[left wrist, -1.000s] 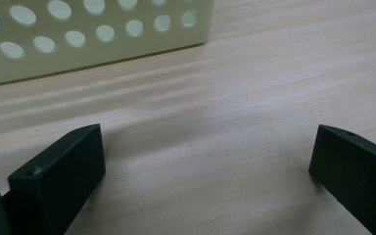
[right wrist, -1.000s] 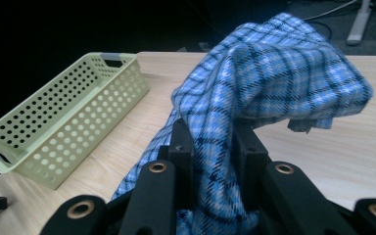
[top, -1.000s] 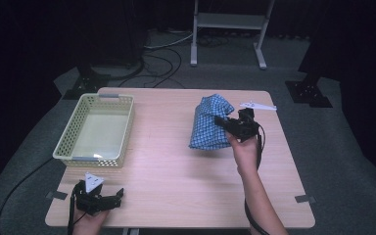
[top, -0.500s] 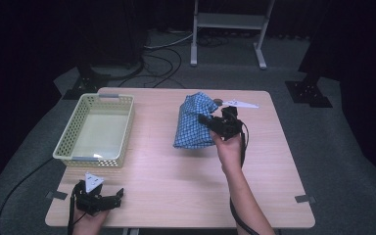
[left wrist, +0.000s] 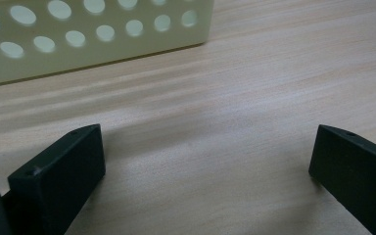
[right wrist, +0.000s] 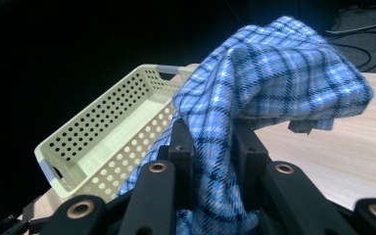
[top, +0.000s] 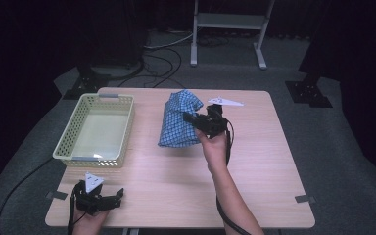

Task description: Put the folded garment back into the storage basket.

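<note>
Nearest the person, the left gripper point(top: 98, 198) rests at the front left of the table point(top: 274, 166), its jaws spread wide with nothing between them. The left gripper view looks along those two black jaws, far apart at the frame's lower corners, onto bare wood, with the perforated wall of the basket point(left wrist: 93, 29) just beyond.

Farther in, the right gripper point(top: 192, 118) is held above the middle of the table in the person's right hand point(top: 214, 147). Its jaws are clamped tight on a fold of the blue checked cloth point(top: 180, 120). In the high view the cloth hangs from the jaws on their left side, bunched, its lower edge at or just over the tabletop; whether it touches the wood I cannot tell.

The right gripper view shows the grip itself: the cloth point(right wrist: 274, 83) is pinched between the two pads and billows up and to the right above them. Behind it lies the pale yellow basket point(right wrist: 103, 142), which the high view places at the table's left side, well apart from the cloth.
</note>
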Available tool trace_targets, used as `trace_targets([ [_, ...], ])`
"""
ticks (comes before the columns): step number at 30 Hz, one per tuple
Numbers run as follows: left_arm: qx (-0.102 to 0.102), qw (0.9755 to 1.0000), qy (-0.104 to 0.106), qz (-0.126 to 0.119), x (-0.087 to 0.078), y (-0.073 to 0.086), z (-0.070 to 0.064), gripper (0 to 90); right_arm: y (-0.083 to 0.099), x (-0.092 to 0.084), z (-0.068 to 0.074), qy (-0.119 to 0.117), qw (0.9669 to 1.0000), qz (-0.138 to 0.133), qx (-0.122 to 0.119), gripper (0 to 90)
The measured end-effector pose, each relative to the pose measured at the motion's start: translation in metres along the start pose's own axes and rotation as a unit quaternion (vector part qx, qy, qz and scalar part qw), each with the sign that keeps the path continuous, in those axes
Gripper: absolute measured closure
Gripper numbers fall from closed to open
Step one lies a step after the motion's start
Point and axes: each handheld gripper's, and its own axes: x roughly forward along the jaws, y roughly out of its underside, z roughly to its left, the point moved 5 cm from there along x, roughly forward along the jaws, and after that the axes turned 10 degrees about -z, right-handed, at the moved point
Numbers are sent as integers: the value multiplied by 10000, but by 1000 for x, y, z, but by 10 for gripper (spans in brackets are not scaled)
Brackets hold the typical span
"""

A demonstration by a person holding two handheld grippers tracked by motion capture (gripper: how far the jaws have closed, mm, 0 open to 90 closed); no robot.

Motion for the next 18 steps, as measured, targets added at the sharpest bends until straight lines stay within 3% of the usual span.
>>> trace_targets([
  [18, -14, 10000, -4, -10, 0, 0, 0, 0, 5, 44, 42, -317, 9995, 57, -38, 748],
])
